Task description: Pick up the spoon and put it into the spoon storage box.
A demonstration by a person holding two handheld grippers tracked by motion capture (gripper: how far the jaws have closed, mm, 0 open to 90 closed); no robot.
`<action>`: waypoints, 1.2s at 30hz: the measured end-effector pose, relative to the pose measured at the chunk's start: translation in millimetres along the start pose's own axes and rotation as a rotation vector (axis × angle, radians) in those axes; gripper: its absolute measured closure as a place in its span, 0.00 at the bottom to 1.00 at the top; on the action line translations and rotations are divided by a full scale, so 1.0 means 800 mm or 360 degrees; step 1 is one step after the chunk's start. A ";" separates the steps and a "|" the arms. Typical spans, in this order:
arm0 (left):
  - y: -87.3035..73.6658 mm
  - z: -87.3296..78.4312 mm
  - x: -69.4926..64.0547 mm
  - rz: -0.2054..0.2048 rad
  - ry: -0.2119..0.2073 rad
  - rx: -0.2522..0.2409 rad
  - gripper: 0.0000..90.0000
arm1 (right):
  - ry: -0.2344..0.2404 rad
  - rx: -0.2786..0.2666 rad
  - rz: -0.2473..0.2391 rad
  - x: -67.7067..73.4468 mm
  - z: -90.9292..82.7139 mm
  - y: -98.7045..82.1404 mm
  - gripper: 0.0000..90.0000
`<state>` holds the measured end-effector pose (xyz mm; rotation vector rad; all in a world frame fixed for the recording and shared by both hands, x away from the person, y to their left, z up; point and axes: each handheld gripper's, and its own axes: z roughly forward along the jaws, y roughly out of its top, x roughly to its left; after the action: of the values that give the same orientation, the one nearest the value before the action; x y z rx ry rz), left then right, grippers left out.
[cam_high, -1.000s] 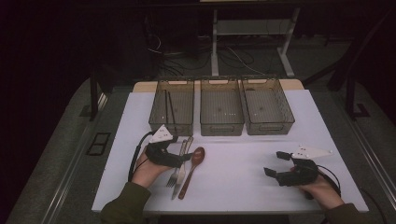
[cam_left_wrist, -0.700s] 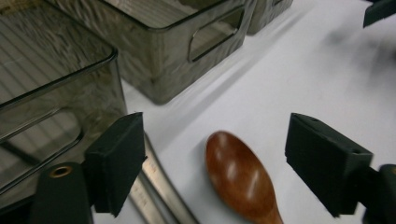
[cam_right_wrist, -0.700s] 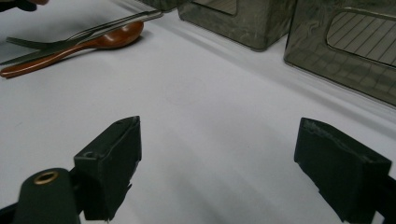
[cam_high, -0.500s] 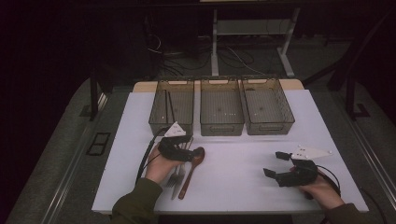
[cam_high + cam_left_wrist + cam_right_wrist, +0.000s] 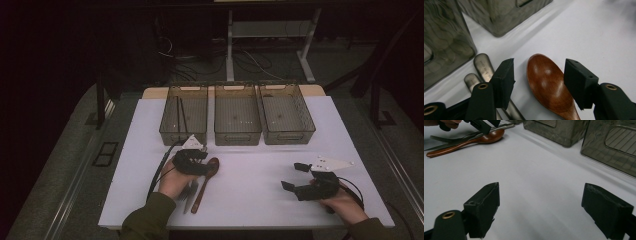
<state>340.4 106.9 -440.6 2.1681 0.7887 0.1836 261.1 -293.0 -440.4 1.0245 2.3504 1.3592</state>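
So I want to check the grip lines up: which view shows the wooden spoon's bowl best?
The left gripper view: the wooden spoon has its bowl large and sharp between the left gripper, whose jaws have just been closing without touching it. The high view shows the whole spoon small; the right gripper view shows it side-on, far off.

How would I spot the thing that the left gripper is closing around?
Start at the three bins across the far side of the white table. Just in front of the left bin lies a small cluster of cutlery, where the left gripper has been closing its jaws around the spoon, not yet touching. It is reddish-brown wood; its neighbours are grey metal.
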 end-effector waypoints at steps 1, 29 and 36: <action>0.000 0.002 -0.001 0.0001 -0.0004 0.0000 0.46 | 0.0000 -0.0002 -0.0002 0.000 0.000 0.000 0.16; -0.001 0.013 -0.011 0.0059 0.0000 0.0105 0.54 | 0.0004 -0.0012 -0.0008 0.001 -0.001 0.001 0.16; 0.003 0.017 -0.017 0.0083 -0.0029 0.0132 0.61 | 0.0003 -0.0010 -0.0008 0.001 -0.001 0.001 0.16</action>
<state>335.9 89.1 -446.3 2.2666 0.7418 0.1597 260.5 -292.9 -439.2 1.0153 2.3470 1.3656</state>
